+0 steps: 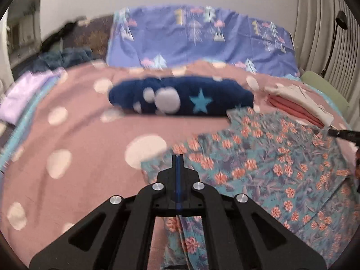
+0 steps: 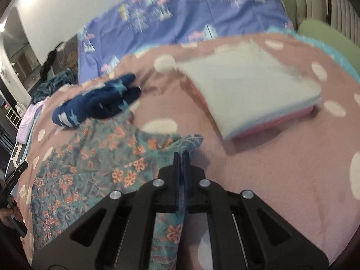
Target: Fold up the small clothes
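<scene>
On the dotted bedspread (image 1: 78, 135), both grippers (image 1: 177, 157) (image 2: 182, 155) pinch the floral garment (image 1: 258, 157) (image 2: 94, 148), jaws closed.

No readable text, label, brand or number shows in either view

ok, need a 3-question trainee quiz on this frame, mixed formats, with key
1. True or false: both tongs, left and right, are shut on the floral cloth.
2. What lies on top of the folded stack? A) white piece B) navy piece C) purple sheet
3. Fill in: the navy garment bears light blue ____.

Key: 1 true; 2 A; 3 stars
</scene>
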`<state>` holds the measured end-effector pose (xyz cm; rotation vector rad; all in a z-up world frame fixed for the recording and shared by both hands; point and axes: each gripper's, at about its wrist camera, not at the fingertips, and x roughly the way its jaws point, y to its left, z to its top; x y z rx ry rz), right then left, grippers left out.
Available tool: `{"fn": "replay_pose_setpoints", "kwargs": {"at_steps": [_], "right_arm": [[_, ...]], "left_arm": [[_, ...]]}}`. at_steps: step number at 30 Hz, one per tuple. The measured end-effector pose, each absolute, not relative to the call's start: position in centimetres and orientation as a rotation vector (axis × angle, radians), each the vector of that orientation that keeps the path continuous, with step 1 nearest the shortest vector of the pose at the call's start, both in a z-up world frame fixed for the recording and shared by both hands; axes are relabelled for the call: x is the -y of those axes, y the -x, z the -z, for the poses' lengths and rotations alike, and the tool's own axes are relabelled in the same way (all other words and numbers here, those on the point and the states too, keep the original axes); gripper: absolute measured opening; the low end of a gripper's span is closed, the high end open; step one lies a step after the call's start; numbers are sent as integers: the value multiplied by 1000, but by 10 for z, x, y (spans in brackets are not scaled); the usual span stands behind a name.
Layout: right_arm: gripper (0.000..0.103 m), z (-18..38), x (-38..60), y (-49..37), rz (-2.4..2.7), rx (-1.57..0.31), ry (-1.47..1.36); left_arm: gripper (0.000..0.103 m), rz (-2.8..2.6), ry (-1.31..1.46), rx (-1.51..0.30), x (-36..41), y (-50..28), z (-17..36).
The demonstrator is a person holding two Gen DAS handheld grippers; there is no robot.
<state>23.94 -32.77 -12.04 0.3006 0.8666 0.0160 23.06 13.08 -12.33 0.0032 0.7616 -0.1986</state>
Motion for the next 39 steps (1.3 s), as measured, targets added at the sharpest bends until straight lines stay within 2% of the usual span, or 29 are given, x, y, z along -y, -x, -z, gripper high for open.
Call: {"fn": "replay_pose_setpoints", "kwargs": {"at_steps": [2, 3, 4, 8, 9, 10, 11, 13, 19, 26, 28, 30, 32, 34, 36, 38, 39], "right_arm": [[5, 132, 329, -239, -12, -893, -306], [6, 134, 329, -237, -14, -890, -309], [8, 135, 331, -234, -20, -883, -316], [11, 133, 334, -230, -27, -882, -319], [10, 133, 334, -230, -27, -880, -312], [10, 132, 333, -229, -25, -878, -305], [10, 132, 332, -228, -23, -875, -300], [10, 133, 331, -227, -18, -871, -296], [9, 132, 333, -227, -17, -855, -308], [4, 124, 340, -225, 14, -807, -343], [4, 125, 345, -227, 29, -799, -374], [4, 129, 347, -231, 34, -820, -382], [4, 130, 346, -229, 40, -826, -374], [4, 125, 342, -220, 51, -812, -359], [4, 110, 332, -202, 3, -786, -338], [6, 97, 315, -181, -103, -765, -320], [7, 94, 307, -171, -150, -758, -303]], "left_arm": [[18, 224, 9, -826, -129, -231, 137], [41, 226, 1, -841, -126, -229, 143], [49, 217, -34, -846, -122, -224, 151], [49, 192, -149, -857, -110, -218, 163], [44, 191, -154, -849, -110, -217, 162], [30, 186, -155, -841, -110, -217, 160], [23, 174, -160, -832, -110, -216, 158], [2, 157, -149, -819, -115, -216, 153], [1, 189, -129, -739, -118, -206, 128], [1, 164, -127, -589, -116, -211, 85], [2, 139, -164, -620, -115, -225, 94], [3, 146, -200, -737, -111, -240, 123], [10, 140, -221, -830, -110, -245, 146], [29, 125, -225, -834, -111, -240, 154], [39, 132, -184, -807, -115, -230, 146], [41, 215, -119, -770, -117, -214, 129], [48, 251, -112, -757, -114, -207, 125]]}}
